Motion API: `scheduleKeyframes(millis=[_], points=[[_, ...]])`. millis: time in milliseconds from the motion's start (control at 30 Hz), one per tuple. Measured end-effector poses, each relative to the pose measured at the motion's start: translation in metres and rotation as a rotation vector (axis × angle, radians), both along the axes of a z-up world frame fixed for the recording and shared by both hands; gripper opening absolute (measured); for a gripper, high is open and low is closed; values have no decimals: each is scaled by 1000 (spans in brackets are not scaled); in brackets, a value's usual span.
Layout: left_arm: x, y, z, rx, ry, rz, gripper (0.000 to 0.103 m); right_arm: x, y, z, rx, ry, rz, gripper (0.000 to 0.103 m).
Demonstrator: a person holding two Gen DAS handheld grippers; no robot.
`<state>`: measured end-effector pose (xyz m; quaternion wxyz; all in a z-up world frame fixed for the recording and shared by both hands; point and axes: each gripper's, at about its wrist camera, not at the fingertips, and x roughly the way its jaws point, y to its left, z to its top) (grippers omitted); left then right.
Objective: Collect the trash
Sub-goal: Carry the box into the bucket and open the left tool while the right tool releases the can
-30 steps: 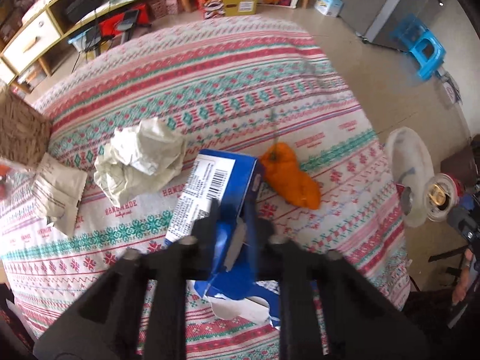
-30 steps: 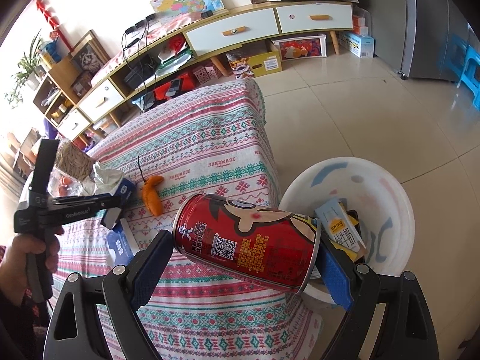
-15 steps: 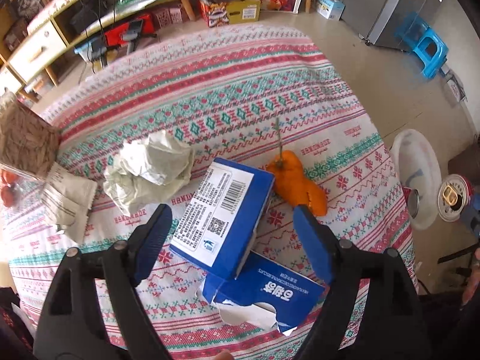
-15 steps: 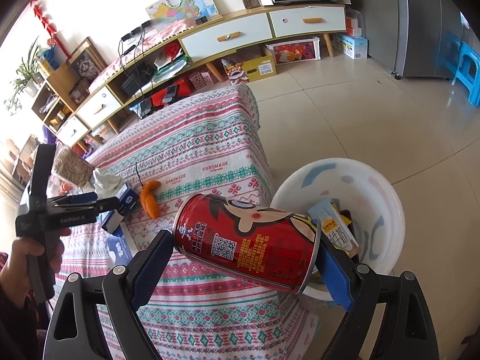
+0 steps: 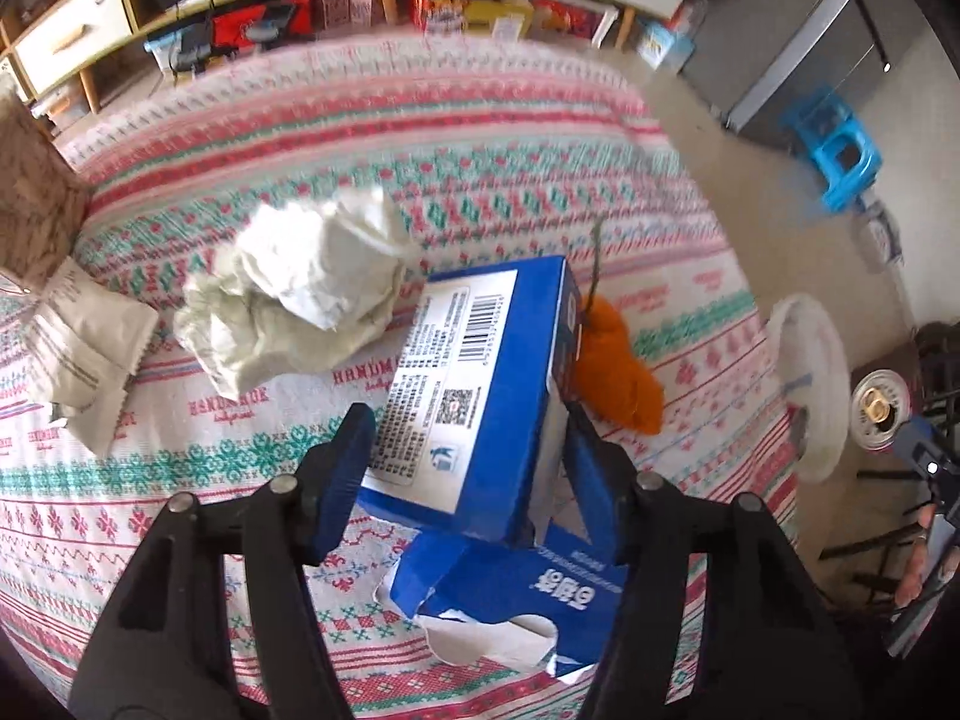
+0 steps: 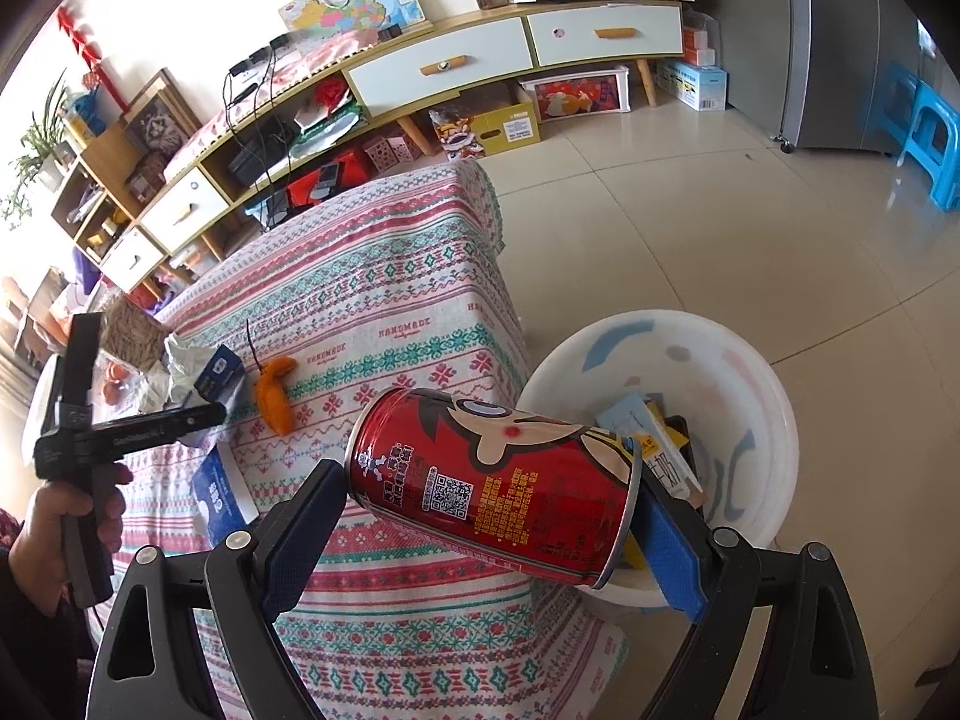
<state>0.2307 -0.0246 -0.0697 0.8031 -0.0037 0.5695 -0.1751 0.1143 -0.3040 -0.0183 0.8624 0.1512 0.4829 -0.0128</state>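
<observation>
The left claw has just been closing around one blue box, whose near end sits between its two blue pads, but I cannot tell if they squeeze it yet. On the bench also lie one torn blue box, one crumpled paper ball, one orange peel and one small white packet. The right claw pinches one red can beside the white basin on the floor.

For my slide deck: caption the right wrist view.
Right hand-held gripper holds a red can beside a white basin.
</observation>
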Motion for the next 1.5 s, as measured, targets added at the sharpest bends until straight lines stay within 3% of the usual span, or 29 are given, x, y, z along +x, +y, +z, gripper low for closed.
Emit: scheduleKeyframes(millis=[333,667,867,1100,1500], points=[[-25,-24,36,-81,-94,-41,63,-2,-46,3,6,-1,-91,92],[-48,-89,35,-141,-54,-171,63,-9,-101,-22,19,79,-198,92],[-48,-130,24,-135,-29,-228,63,-11,-114,-34,80,105,-221,93],[-47,-164,16,-118,-5,-262,63,-21,-124,-25,108,75,-246,93],[-44,-230,3,-81,16,-349,64,-48,-134,-11,12,78,-271,93]])
